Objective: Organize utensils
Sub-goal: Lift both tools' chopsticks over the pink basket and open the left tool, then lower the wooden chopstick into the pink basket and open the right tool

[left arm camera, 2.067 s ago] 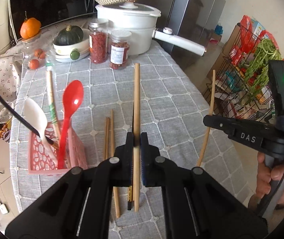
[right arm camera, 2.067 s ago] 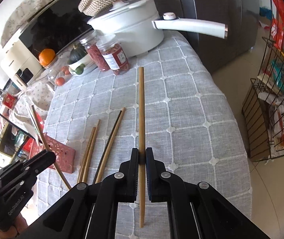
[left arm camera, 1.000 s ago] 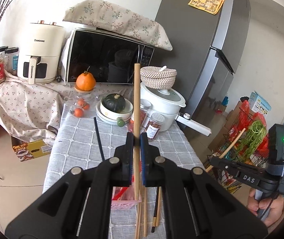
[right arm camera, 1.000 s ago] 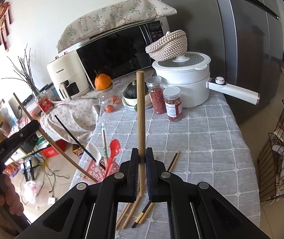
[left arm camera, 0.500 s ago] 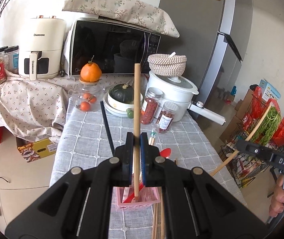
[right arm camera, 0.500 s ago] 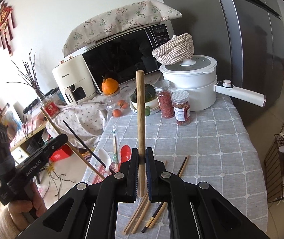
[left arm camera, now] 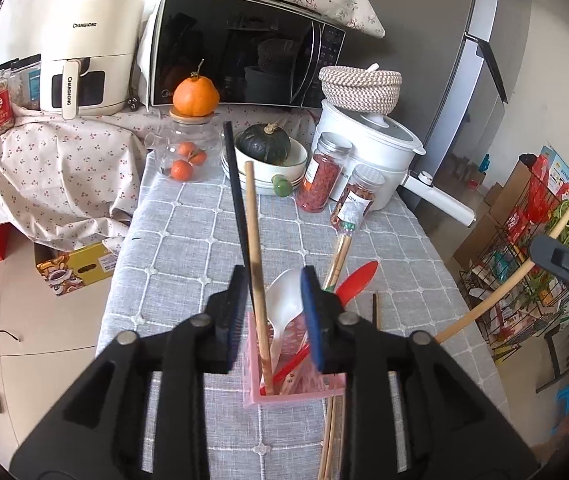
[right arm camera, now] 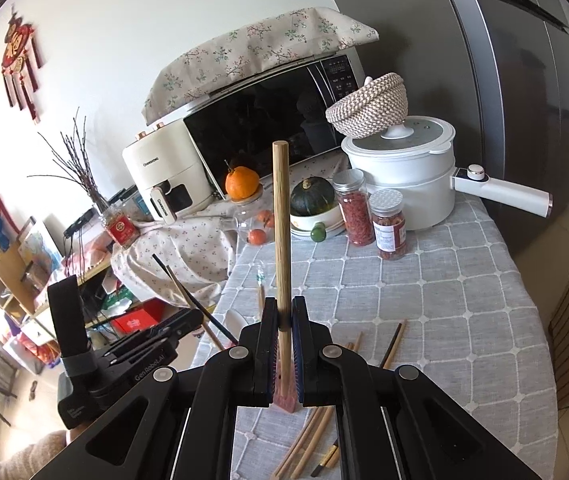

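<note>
A pink utensil holder (left arm camera: 296,394) stands on the grey checked tablecloth. In it are a wooden chopstick (left arm camera: 256,276), a black chopstick (left arm camera: 238,204), a white spoon (left arm camera: 286,308) and a red spoon (left arm camera: 358,274). My left gripper (left arm camera: 270,316) is open above the holder, its jaws apart around the wooden chopstick. My right gripper (right arm camera: 284,344) is shut on another wooden chopstick (right arm camera: 282,240), held upright; it shows at the right of the left wrist view (left arm camera: 524,268). Loose chopsticks (right arm camera: 392,344) lie on the cloth.
At the table's far end stand a white pot (left arm camera: 368,156) with a long handle, two spice jars (left arm camera: 324,178), a bowl with a green squash (left arm camera: 266,148) and a glass jar of oranges (left arm camera: 184,160). A wire rack (left arm camera: 532,272) stands right of the table.
My left gripper has opened and let go of its wooden chopstick, which now stands in the pink holder. My right gripper still holds its chopstick upright.
</note>
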### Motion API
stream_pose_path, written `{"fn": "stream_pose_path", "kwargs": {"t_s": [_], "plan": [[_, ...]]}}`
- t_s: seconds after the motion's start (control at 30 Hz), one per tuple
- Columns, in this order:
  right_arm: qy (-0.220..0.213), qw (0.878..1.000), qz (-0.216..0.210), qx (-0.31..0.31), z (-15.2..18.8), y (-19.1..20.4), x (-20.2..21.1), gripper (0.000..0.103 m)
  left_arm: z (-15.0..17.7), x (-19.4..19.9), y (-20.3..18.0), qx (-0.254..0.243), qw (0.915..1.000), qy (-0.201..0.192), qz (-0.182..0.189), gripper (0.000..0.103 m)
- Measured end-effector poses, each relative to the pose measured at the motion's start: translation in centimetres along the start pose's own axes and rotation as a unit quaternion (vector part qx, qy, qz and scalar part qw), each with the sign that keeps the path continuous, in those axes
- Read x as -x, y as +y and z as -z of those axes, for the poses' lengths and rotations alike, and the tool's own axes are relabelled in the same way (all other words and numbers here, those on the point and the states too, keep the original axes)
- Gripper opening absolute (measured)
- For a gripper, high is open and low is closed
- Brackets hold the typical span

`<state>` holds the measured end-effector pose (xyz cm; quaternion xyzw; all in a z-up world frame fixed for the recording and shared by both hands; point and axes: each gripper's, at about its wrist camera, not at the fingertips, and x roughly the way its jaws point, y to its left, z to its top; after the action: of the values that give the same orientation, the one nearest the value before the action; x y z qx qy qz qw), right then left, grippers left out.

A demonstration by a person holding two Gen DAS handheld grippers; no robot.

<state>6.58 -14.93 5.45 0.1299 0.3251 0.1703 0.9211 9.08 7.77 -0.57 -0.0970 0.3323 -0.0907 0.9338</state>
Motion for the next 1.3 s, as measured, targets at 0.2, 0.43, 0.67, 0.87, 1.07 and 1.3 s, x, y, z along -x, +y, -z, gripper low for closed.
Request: {"fn": "stream_pose_path", "kwargs": {"t_s": [0.2,0.43,0.67,0.87,1.07,1.3], "plan": [[-0.01,1.0,-0.02,-0.006,-0.3,0.9,-0.5,0.007,-0.1,1.1,1.0,0.013,0.9999,0.003,-0.008,0.062],[-0.002,0.999,-0.031,0.005,0.0,2.2,-2.6,0.007,0.7,1.7,2.8,0.01,0.9994,0.026,-0.02,0.071],[0.019,0.999,-0.022,0.017,1.0,3.0,-5.4,0.007,2.1,1.4,3.9,0.0,0.9979,0.059,-0.026,0.074],[0.052,0.998,-0.017,0.024,2.2,3.2,-7.7,0.007,3.0,1.1,3.8,-0.023,0.9963,0.078,-0.027,0.076],[0.073,0.997,-0.011,0.035,3.3,3.4,-9.5,0.007,3.2,1.0,3.5,-0.028,0.9959,0.083,-0.022,0.076],[0.075,0.996,-0.027,0.028,3.1,3.1,-9.1,0.024,3.8,0.5,3.0,-0.033,0.9945,0.099,-0.002,0.081]]}}
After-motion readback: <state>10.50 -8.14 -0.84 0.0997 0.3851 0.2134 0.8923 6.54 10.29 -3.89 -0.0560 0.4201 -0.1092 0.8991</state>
